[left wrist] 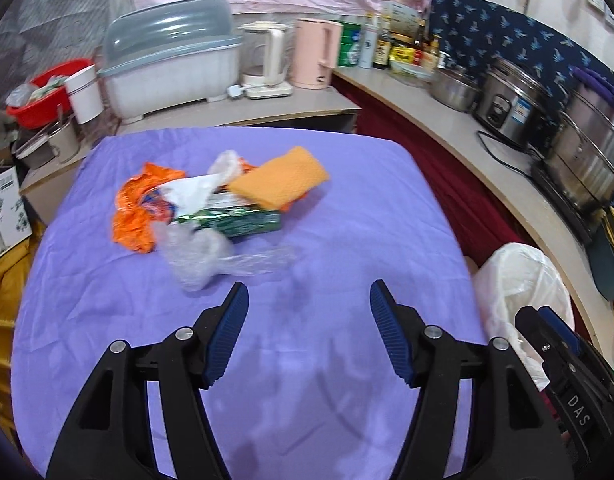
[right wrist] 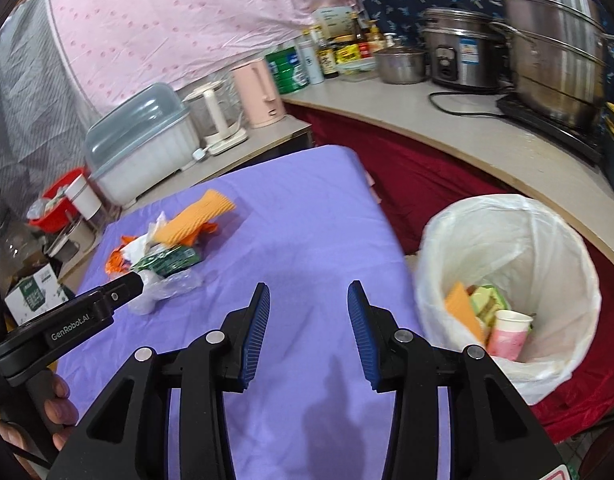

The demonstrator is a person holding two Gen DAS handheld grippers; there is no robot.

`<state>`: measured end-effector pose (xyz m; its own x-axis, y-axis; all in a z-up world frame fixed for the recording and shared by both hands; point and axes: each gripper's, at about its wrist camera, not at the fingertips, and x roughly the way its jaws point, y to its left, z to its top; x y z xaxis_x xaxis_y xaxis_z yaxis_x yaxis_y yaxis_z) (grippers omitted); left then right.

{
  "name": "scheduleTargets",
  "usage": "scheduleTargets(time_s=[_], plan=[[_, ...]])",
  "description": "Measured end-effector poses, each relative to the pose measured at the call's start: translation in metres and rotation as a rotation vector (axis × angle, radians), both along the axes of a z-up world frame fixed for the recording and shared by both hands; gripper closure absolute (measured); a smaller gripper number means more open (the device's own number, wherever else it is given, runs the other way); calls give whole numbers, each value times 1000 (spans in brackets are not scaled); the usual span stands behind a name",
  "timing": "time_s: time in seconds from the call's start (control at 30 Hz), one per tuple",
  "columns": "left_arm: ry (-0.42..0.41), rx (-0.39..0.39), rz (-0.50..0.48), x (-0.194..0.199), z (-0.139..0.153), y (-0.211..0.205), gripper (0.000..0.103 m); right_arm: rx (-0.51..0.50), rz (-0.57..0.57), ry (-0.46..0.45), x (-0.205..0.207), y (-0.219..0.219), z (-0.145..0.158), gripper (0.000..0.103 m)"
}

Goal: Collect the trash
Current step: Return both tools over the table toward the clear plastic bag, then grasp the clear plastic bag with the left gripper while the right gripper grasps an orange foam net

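On the left of the purple tablecloth [left wrist: 307, 400] lies the trash pile: an orange wrapper [left wrist: 133, 216] furthest left, then a white scrap of plastic [left wrist: 191, 196] and a crumpled clear plastic bag [left wrist: 199, 256] nearest the camera. A green packet [left wrist: 243, 222] sits in the middle of the heap, with a folded orange cloth [left wrist: 279, 180] resting on its far right edge. The left gripper [left wrist: 309, 334] hangs over bare cloth just this side of the pile, its blue pads apart and nothing between them. Further right, the right gripper [right wrist: 309, 334] also stands with its fingers parted and empty, above the cloth near the table's right edge. Rightmost, beside the table, a bin lined with a white bag [right wrist: 507, 240] holds an orange piece [right wrist: 463, 312], something green [right wrist: 489, 302] and a pink paper cup [right wrist: 509, 334]
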<state>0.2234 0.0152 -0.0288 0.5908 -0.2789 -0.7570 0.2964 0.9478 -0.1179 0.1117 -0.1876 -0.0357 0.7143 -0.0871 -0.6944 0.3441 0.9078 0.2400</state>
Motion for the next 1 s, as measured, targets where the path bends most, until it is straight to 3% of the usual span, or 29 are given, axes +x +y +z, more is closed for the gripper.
scheduleTargets(time_s=[0.17,0.5,0.8,0.83,0.9,1.0], plan=[[18,8,86,21,-14,41,29,2,58,12,31,33,-7,57],[90,-18,167,55,-42,91,29,10,149,50,90,78,-27,57],[151,-62,152,87,-64,94,29,23,181,59,139,92,-37,57],[156,-65,148,90,-66,92,30,26,182,59,143,92,-38,57],[165,-62,132,95,-71,89,42,32,184,58,152,92,-39,57],[199,-68,106,102,-79,86,68,40,192,55,166,93,-40,57]])
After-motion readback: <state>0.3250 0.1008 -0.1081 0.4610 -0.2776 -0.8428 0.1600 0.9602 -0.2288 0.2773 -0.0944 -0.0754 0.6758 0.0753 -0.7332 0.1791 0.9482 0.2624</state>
